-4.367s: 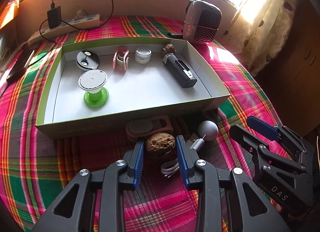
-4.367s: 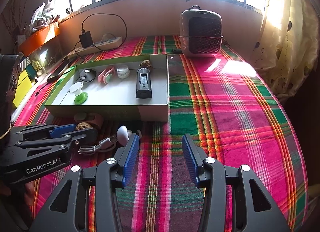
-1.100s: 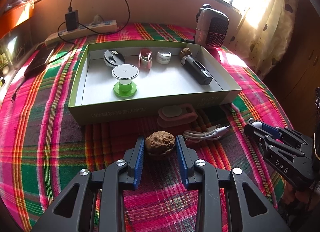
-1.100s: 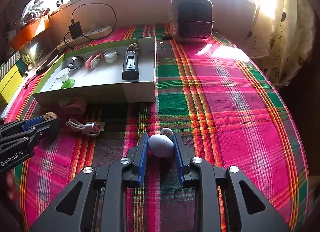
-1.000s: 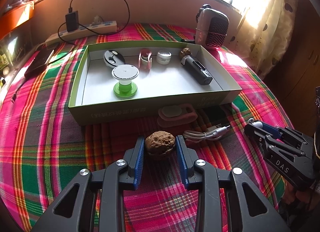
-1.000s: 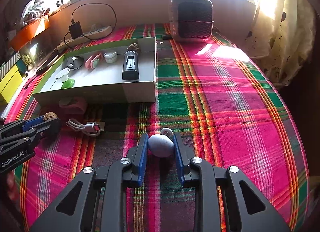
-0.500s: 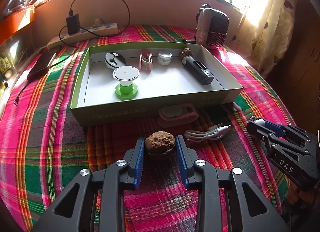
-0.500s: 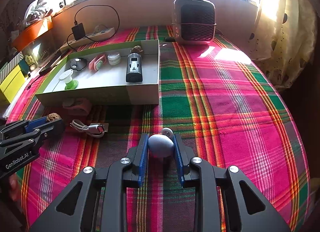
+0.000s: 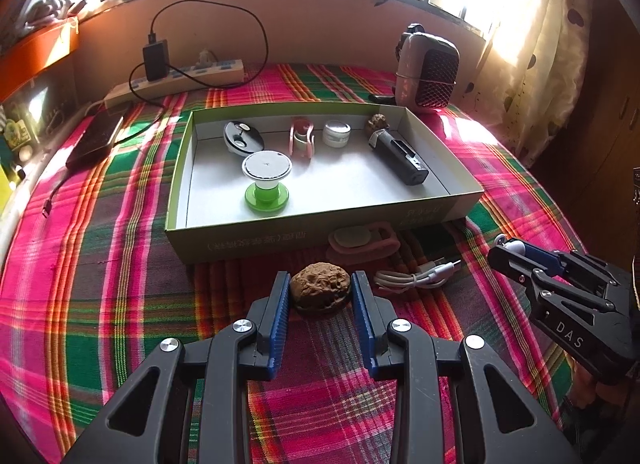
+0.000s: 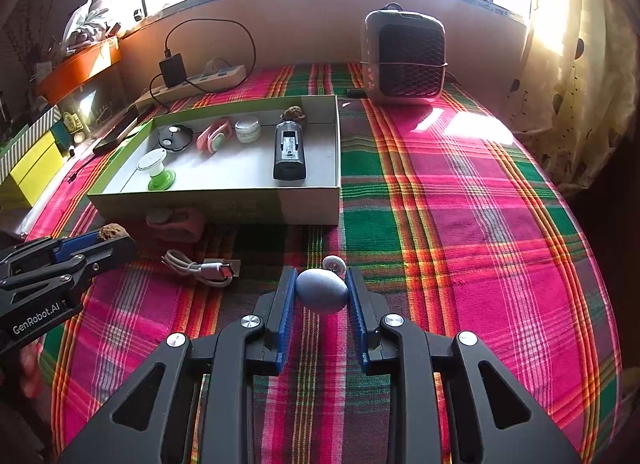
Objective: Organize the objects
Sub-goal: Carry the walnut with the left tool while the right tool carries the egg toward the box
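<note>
My left gripper (image 9: pixel 320 290) is shut on a brown walnut (image 9: pixel 320 290) and holds it above the plaid cloth, in front of the green-edged box (image 9: pixel 280 242). My right gripper (image 10: pixel 321 291) is shut on a grey egg-shaped object with a small white wheel (image 10: pixel 321 291), to the right of the left gripper (image 10: pixel 104 242). The box holds a green-and-white spool (image 9: pixel 267 179), a black disc (image 9: pixel 242 137), a pink clip (image 9: pixel 301 136), a small white jar (image 9: pixel 337 133), a black device (image 9: pixel 400 155) and another walnut (image 9: pixel 377 121). The right gripper shows at the right of the left wrist view (image 9: pixel 510 252).
A pink holder (image 9: pixel 362 242) and a coiled white USB cable (image 9: pixel 416 276) lie on the cloth in front of the box. A small heater (image 10: pixel 402 57) stands behind the box. A power strip with charger (image 9: pixel 176 75) and a dark phone (image 9: pixel 96 141) lie at the back left.
Both grippers have risen and pulled back slightly with their objects held; the box looks a little farther away. Earlier, they closed on the walnut and the grey object.
</note>
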Motion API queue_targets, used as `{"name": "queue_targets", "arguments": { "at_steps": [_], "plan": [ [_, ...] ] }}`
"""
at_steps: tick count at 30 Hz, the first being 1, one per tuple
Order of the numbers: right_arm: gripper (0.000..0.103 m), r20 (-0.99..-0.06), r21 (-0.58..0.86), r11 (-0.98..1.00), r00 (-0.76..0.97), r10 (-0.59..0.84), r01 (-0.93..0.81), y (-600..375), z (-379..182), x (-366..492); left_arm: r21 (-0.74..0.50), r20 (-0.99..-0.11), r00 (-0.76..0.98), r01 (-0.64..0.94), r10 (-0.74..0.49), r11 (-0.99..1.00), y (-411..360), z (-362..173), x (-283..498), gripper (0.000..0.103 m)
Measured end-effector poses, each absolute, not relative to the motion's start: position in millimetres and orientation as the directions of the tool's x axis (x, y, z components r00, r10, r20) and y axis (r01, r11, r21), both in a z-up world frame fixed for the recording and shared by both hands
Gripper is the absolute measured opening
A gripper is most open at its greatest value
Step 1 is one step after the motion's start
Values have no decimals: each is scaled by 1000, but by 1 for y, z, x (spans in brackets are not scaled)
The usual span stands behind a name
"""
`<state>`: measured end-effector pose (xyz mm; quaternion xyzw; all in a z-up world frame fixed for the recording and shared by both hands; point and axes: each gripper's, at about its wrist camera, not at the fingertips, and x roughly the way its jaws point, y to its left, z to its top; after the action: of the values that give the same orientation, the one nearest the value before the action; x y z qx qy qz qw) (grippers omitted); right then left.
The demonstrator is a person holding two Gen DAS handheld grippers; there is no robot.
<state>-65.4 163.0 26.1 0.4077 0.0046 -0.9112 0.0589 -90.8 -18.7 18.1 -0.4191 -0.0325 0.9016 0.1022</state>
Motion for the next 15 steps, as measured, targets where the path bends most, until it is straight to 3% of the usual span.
{"name": "queue_targets", "arguments": {
  "at_steps": [15],
  "plan": [
    [26, -694, 61, -981, -699, -175, 185, 146, 53, -82, -156, -714, -669, -135, 206, -979, -26, 45, -76, 28]
  ]
}}
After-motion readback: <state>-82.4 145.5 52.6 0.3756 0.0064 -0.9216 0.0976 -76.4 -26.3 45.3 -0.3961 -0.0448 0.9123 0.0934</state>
